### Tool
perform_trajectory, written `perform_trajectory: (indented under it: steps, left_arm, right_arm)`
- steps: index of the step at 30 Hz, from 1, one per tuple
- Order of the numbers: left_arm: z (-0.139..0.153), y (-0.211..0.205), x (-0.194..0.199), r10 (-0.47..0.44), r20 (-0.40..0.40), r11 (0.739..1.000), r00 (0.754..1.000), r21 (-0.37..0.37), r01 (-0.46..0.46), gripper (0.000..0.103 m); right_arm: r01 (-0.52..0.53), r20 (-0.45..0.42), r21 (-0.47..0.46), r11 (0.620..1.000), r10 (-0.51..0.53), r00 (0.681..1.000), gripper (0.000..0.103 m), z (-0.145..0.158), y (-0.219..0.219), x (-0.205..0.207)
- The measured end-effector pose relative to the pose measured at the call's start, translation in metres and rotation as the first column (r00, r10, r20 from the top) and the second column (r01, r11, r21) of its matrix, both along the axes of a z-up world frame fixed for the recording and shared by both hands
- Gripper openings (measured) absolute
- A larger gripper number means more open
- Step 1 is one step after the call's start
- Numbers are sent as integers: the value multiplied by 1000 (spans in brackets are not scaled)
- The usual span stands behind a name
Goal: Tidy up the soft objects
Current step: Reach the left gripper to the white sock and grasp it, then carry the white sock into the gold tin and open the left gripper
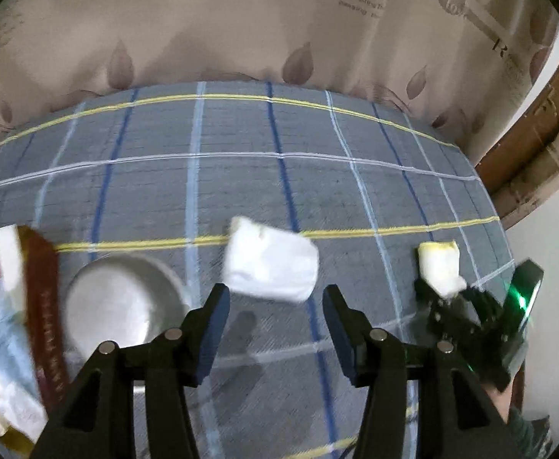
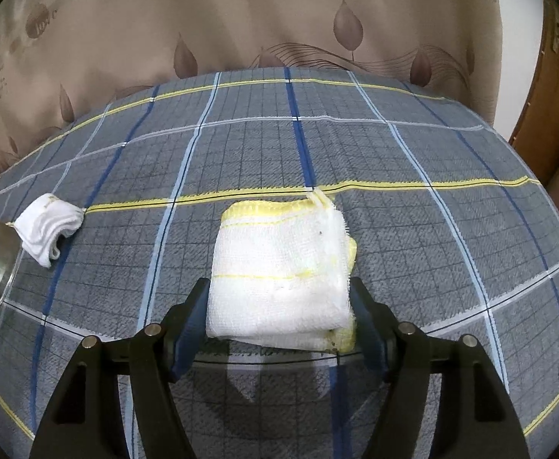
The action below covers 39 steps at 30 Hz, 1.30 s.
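My right gripper (image 2: 279, 317) stands about half open with the folded cloth (image 2: 283, 271) between its fingers; the blue pads sit at the cloth's two sides, and I cannot tell whether they press on it or only flank it, so I would not call it held. The cloth lies flat on the plaid sheet (image 2: 413, 199), right ahead of the fingertips, its yellow-edged end farthest from me. My left gripper (image 1: 275, 306) is also about half open and has nothing in it; the white sock (image 1: 269, 258) lies just past its tips, a little towards the left finger, not touching either pad as far as I can see. Left of that gripper sits a steel bowl (image 1: 122, 302), empty, and farther left a blurred heap of packets (image 1: 7, 306) that I cannot make out. From the left wrist view the right gripper shows off to the right with the cloth at its fingers. I judge the tidying is at an early stage: both soft things are on the sheet, well apart, neither gathered anywhere, and where they belong is not plain from here; picking up and placing both is left to do
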State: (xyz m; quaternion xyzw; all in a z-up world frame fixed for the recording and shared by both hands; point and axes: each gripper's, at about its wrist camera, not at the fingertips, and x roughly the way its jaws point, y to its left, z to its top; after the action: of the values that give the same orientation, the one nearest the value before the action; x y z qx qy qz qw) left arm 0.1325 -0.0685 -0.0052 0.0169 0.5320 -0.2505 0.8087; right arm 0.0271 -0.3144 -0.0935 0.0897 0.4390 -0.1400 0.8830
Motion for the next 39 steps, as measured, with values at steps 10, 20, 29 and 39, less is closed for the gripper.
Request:
perform_trajectory:
  steps: [10,20,29,39]
  left_arm:
    - [-27,-53,26,-60,-69,998,996,25,62,52]
    - [-66,-68,45,-44,-77,988,996,146,55,52]
    - [-69,-57,55,-2,-95,997,995,79,10,44]
    - [-62,-48,48,14,-98,997,995,83,-6,21]
  right_arm:
    - [-4,-5,-4,1000,4,1000,70,1,2,1]
    - [-12,-11,-8,1000,11,1000,73,1,5,2]
    - [-13,-12,-7,1000,13,1000,75,0,6,3]
    - [-13,-12,-10,1000,13,1000,75,0,7,3]
